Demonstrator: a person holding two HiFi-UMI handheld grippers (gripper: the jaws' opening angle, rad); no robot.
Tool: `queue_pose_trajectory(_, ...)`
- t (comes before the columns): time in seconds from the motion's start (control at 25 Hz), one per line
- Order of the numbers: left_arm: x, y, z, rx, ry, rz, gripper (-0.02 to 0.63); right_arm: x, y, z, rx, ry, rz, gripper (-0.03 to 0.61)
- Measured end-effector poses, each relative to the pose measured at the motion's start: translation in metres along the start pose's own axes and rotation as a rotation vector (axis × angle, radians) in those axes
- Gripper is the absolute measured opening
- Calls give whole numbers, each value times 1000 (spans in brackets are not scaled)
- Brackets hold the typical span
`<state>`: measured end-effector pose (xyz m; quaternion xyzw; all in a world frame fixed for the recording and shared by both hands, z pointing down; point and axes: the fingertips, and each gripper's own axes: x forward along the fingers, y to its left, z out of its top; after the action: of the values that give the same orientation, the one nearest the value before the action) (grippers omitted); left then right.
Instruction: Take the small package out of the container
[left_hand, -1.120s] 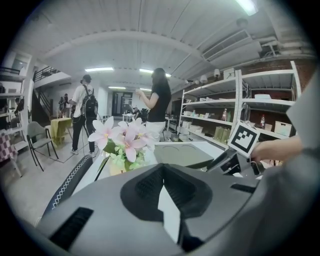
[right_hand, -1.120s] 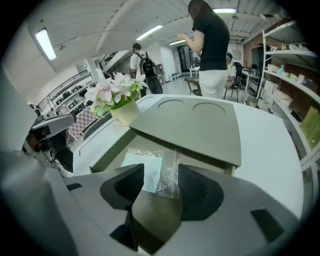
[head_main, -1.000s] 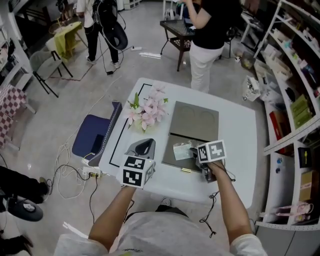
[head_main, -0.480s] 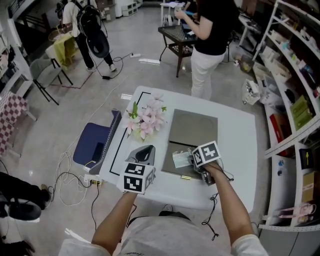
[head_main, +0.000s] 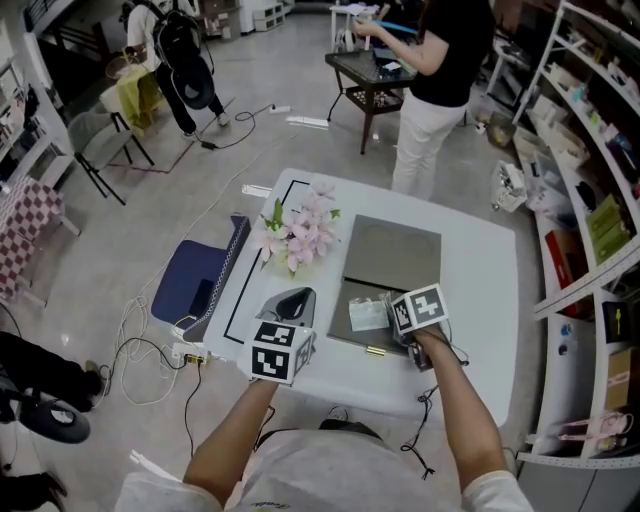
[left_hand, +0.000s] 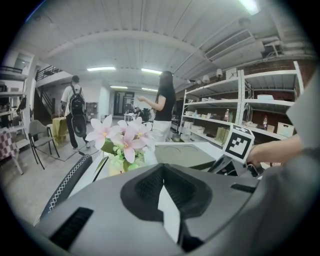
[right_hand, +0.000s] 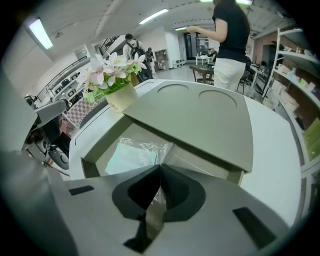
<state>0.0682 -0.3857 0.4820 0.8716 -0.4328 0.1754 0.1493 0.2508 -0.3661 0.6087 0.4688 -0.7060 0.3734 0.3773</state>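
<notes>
An open grey container (head_main: 346, 338) sits on the white table (head_main: 470, 300), its lid (head_main: 392, 252) folded back. Inside lies the small package (head_main: 368, 314), pale green in clear plastic wrap. My right gripper (head_main: 393, 324) reaches into the box from the near right. In the right gripper view its jaws (right_hand: 160, 169) are shut on the crinkled plastic edge of the package (right_hand: 132, 155), under the lid (right_hand: 200, 120). My left gripper (head_main: 287, 300) hovers left of the box with its jaws together and nothing in them; the left gripper view shows the same (left_hand: 163, 172).
A pot of pink flowers (head_main: 300, 228) stands on the table left of the lid. A blue chair (head_main: 190, 280) and floor cables lie to the left. A person in white trousers (head_main: 430, 110) stands beyond the table. Shelves (head_main: 590, 200) line the right.
My right gripper has stayed at the package in the box, and the left gripper has barely shifted. The person with a backpack at the back has stepped a little to the left.
</notes>
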Motion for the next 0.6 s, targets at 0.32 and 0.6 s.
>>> queue_pose_trajectory(0.32,-8,-3,1,-5,-14,33,2,-9,7,-5,-30,-30,37,6)
queue_pose_trajectory(0.6,-12,-9,4,-24,-32,55,2,-37,9,1,-40,-148,67,6)
